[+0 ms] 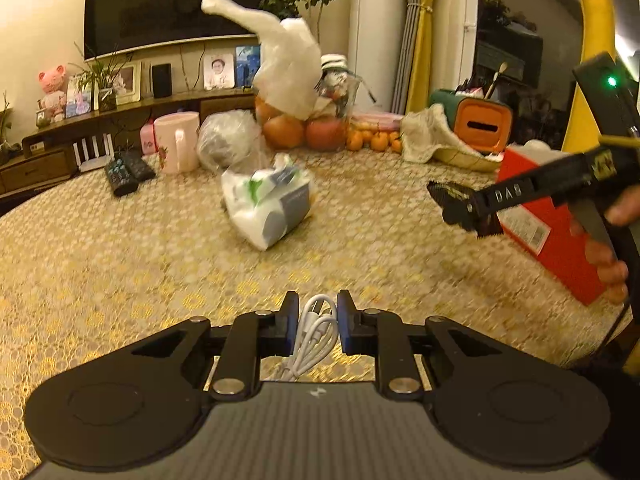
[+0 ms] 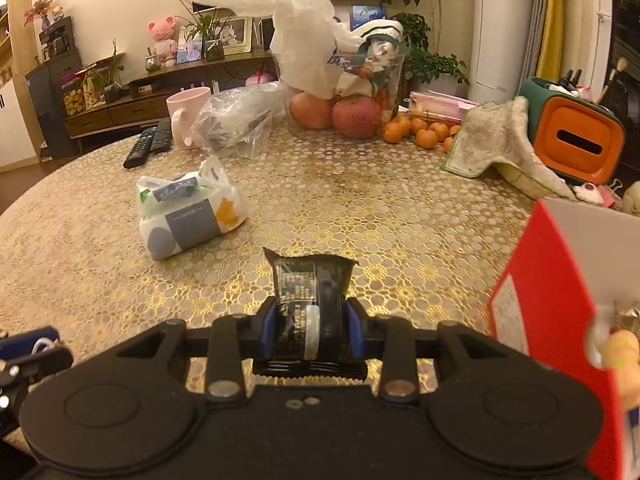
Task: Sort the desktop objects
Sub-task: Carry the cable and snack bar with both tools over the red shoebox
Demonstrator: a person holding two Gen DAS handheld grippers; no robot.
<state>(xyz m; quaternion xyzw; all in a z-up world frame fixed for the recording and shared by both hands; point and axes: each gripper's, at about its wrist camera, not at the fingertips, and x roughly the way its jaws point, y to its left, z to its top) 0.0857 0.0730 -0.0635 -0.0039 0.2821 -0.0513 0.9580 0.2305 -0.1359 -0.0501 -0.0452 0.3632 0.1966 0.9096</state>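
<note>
Left gripper (image 1: 318, 320) — clenched on a coiled white cable (image 1: 314, 334), the loops pinched between both pads and lifted above the table (image 1: 120, 264).

Right gripper (image 2: 311, 330) — clenched on a black packet (image 2: 310, 304), its crimped far end sticking forward past the fingertips. In the left wrist view the same gripper comes in from the right, above the table, just in front of the red box (image 1: 548, 236).

Red box — at the table's right edge; in the right wrist view it sits just beside the right gripper, its white inside wall showing.

Tissue pack (image 2: 188, 212) — white wrapper with a grey "PAPER" label, lying tilted mid-table, well apart from both grippers.

Far side of table, left to right:
- two remotes (image 2: 148, 146), side by side
- pink mug (image 2: 188, 114), upright, handle toward the camera
- clear bag (image 2: 236, 120) with dark contents, touching the mug
- glass bowl (image 2: 344, 92) holding apples and a knotted white bag (image 2: 304, 48)
- tangerines (image 2: 420, 132), a loose cluster just right of the bowl
- cloth (image 2: 500, 144), draped against an orange-and-green holder (image 2: 576, 140)
</note>
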